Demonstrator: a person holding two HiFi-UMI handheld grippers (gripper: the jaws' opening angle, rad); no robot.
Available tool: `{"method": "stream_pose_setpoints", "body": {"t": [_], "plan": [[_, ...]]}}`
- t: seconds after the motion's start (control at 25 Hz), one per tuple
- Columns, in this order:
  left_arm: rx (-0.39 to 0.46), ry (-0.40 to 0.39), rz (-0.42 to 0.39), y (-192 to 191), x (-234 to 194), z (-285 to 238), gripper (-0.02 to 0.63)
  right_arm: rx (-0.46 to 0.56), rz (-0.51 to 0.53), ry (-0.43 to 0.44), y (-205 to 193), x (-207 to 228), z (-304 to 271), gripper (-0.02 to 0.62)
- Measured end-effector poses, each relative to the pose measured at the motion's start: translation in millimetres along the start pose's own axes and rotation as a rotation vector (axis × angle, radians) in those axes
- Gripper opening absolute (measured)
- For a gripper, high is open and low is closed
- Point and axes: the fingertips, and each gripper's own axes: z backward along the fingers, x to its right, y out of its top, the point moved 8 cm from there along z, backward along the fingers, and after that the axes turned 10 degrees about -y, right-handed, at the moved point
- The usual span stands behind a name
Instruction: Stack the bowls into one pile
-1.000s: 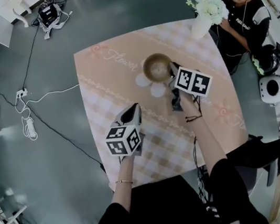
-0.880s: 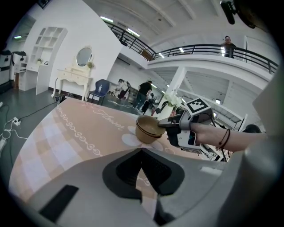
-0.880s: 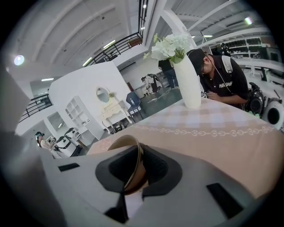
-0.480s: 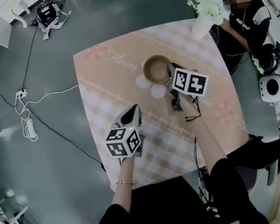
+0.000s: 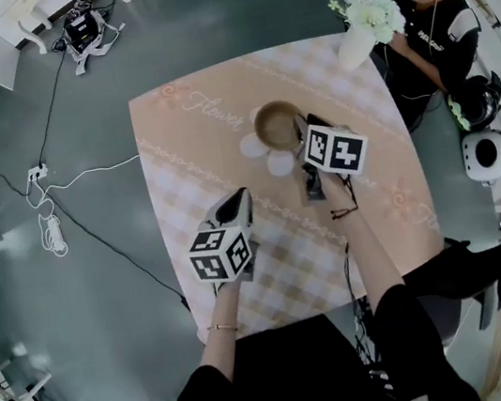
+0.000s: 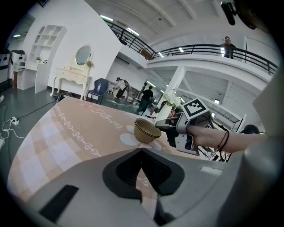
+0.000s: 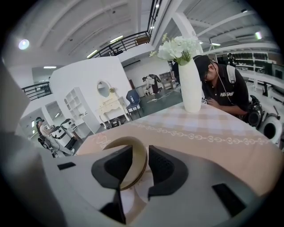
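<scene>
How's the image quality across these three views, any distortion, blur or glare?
Head view: fisheye bows the table edges; light is even. Left gripper view: black corners, curved balcony railing, bright ceiling lights. Right gripper view: black corners too; the near bowl rim looks soft, the vase sharper.

Checked table [image 5: 194, 147] bears stacked bowls [image 5: 278, 124] and a vase [image 5: 354, 49].

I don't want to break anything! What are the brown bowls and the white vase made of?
Brown bowls: probably glazed ceramic or stoneware, from the smooth tan surface, thin rim and soft sheen; plastic is possible. White vase: likely glazed ceramic, since it looks opaque, smooth and evenly white.
</scene>
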Motion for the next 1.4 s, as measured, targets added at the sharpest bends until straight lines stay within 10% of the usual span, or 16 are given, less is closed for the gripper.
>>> {"method": "stream_pose_setpoints", "body": {"t": [0.52, 0.88, 1.4], "plan": [[0.01, -0.016, -0.075, 6.5, 17.0, 13.2, -0.003, 0.054, -0.097, 0.08, -10.1, 18.4, 43.6, 0.003], [0.096, -0.048, -0.164, 18.2, 43.4, 48.4, -0.003, 0.203, -0.11, 0.287, -29.2, 13.9, 114.8, -0.006], [0.279, -0.1, -0.285, 35.3, 85.1, 121.5, -0.003, 0.439, 0.061, 0.354, -41.9, -3.4, 220.0, -0.006]]}}
